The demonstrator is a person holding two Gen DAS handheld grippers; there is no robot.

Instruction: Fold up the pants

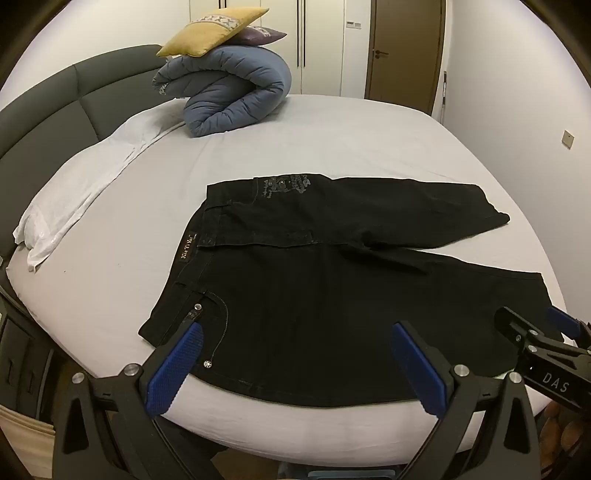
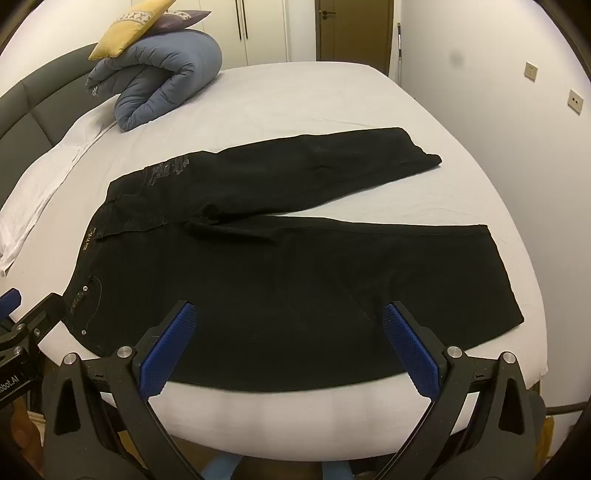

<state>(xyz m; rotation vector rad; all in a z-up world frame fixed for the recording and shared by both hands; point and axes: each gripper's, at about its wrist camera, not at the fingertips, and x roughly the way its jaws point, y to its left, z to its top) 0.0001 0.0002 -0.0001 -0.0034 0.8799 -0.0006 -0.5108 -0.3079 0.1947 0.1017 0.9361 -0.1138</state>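
Black pants (image 1: 332,280) lie spread flat on the white bed (image 1: 129,266), waistband to the left and both legs running right, the far leg angled away. In the right wrist view the same pants (image 2: 295,266) fill the middle. My left gripper (image 1: 295,328) hovers open over the near edge by the waistband pocket, nothing between its blue pads (image 1: 177,369). My right gripper (image 2: 288,310) hangs open above the near leg, also with nothing between its pads. The right gripper (image 1: 535,332) shows at the right edge of the left wrist view; the left gripper (image 2: 22,317) shows at the left edge of the right wrist view.
A rolled blue duvet (image 1: 229,92) with a yellow cushion (image 1: 210,31) and a purple cushion on top sits at the far left of the bed. White pillows (image 1: 92,184) lie along the dark padded headboard (image 1: 44,122). A brown door (image 1: 406,51) and wardrobe stand behind.
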